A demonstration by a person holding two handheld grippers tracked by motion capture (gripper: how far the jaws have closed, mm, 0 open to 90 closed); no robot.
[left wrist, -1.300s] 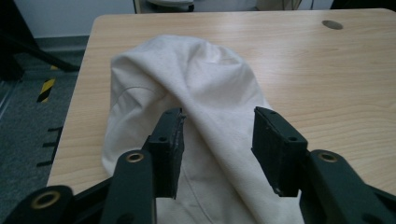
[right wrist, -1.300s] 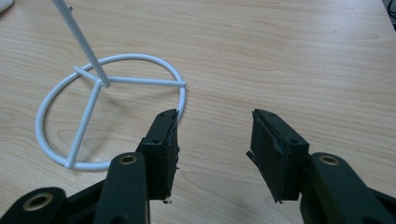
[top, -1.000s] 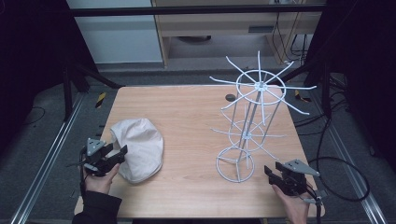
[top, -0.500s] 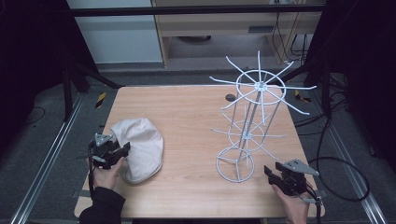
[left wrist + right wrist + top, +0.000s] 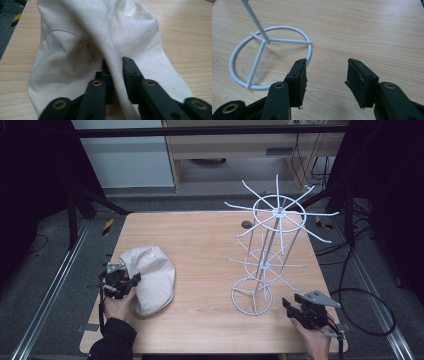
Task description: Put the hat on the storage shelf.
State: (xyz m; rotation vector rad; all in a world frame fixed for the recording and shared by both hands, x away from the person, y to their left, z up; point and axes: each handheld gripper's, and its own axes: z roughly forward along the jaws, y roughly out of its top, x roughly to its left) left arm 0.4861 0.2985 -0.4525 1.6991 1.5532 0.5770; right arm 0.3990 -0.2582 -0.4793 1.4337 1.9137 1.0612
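Two grippers at table. Left gripper: jaws have just been closing, now pinching a fold of the cream cap near the table's left edge. Right gripper: jaws apart, nothing between, beside white wire rack base.

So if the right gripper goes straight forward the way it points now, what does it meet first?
Probably bare wooden table: between the open right gripper jaws lies only wood. The white wire rack's base ring passes just beside one jaw, so it might graze that.
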